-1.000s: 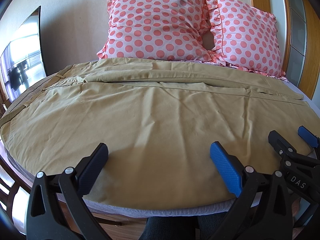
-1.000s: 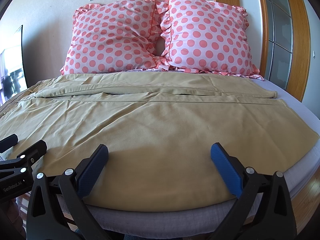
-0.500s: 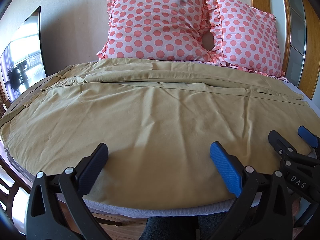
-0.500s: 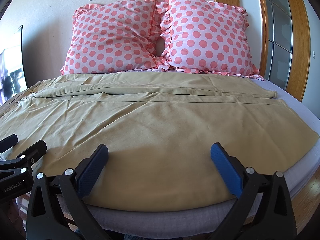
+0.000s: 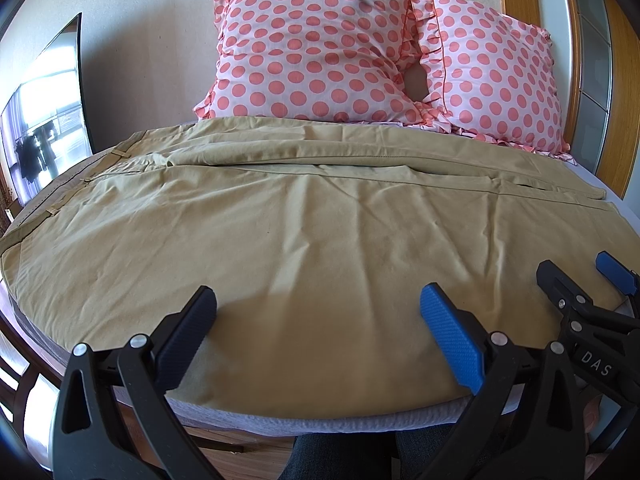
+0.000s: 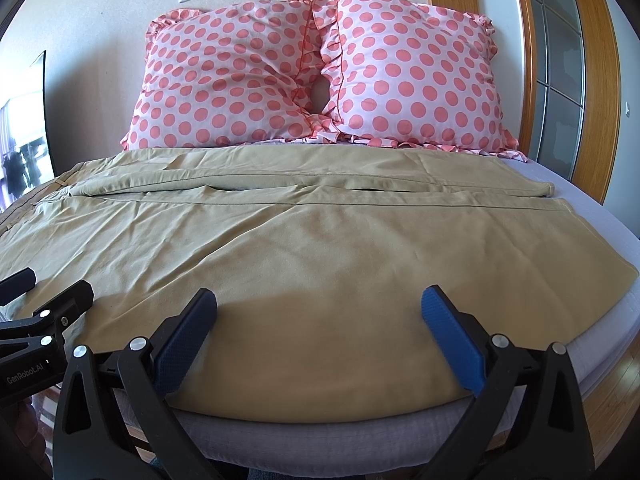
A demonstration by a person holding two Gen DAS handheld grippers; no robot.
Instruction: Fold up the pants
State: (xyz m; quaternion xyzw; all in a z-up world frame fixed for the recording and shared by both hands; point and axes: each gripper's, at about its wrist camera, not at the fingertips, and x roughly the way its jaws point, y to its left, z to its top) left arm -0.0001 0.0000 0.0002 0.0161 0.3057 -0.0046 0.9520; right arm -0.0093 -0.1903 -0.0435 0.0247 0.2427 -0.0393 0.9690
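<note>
Tan pants lie spread flat across the bed, waistband to the left, leg ends to the right; they also show in the right wrist view. My left gripper is open and empty, hovering just above the pants' near edge. My right gripper is open and empty too, over the near edge further right. The right gripper shows at the right of the left wrist view. The left gripper shows at the left of the right wrist view.
Two pink polka-dot pillows lean on the wall behind the pants. The grey mattress edge runs just below the grippers. A TV screen stands at the left, a wooden door frame at the right.
</note>
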